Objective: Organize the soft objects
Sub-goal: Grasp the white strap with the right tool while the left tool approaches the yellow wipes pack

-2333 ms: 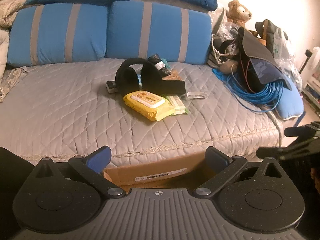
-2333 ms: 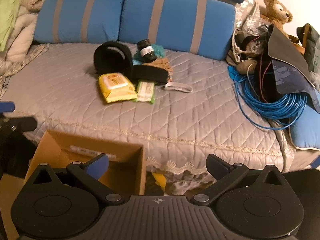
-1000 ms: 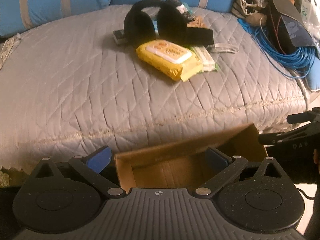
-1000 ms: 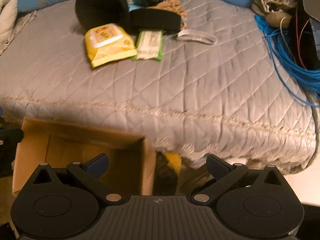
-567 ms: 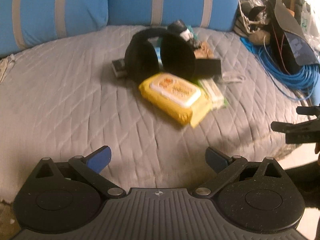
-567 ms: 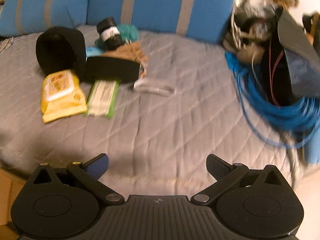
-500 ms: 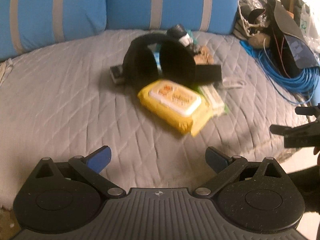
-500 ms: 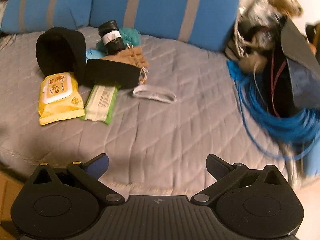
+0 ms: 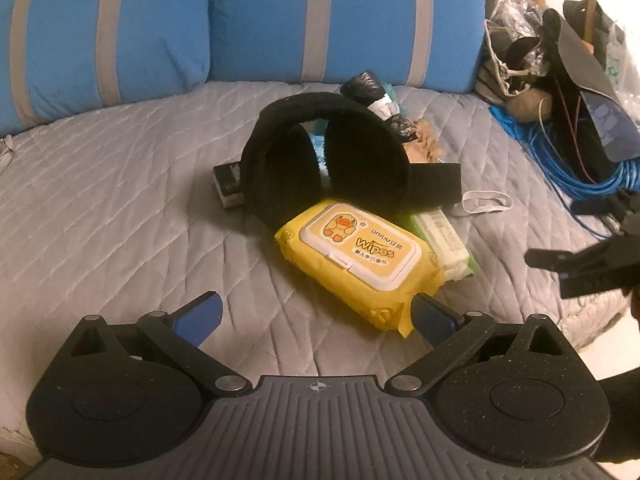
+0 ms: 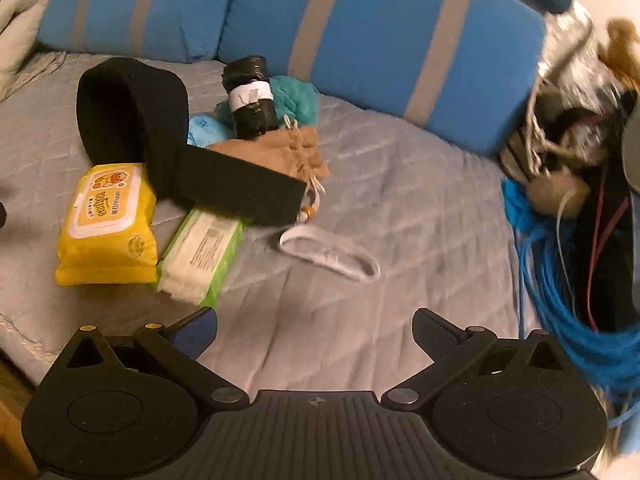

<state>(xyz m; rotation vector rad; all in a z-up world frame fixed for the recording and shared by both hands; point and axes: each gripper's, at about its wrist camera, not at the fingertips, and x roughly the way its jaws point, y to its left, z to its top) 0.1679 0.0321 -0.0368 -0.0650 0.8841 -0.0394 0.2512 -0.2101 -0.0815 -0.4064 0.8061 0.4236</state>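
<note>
Wipes come first, by the look of it: the yellow wipes pack [image 9: 352,256] lies on the grey quilted bed [image 9: 100,208], nearest of a small heap, and the left claw [image 9: 316,316] hangs just before it with both jaws spread wide and nothing between them. One blue pad [image 9: 432,316] is almost level with the pack's near corner.

Behind the pack stand black earmuffs [image 9: 320,160], their band arching over it, with a black strap [image 10: 240,188] trailing to one side. A green wipes pack [image 10: 204,256] lies against the yellow one. Farther back are a black roll [image 10: 250,96], a tan drawstring pouch [image 10: 280,152] and a white elastic band [image 10: 328,256]. The right claw [image 10: 316,328] is likewise released and empty, over bare quilt near the white band.

To take the yellow pack cleanly, I would bring the left claw down so the jaws straddle its short width, away from the hard lid, and pinch the soft body rather than the crimped end, which would likely slip. Lifting straight up should keep the earmuffs from being dragged along. The pack will sag, so a hold near its middle is safer.
</note>
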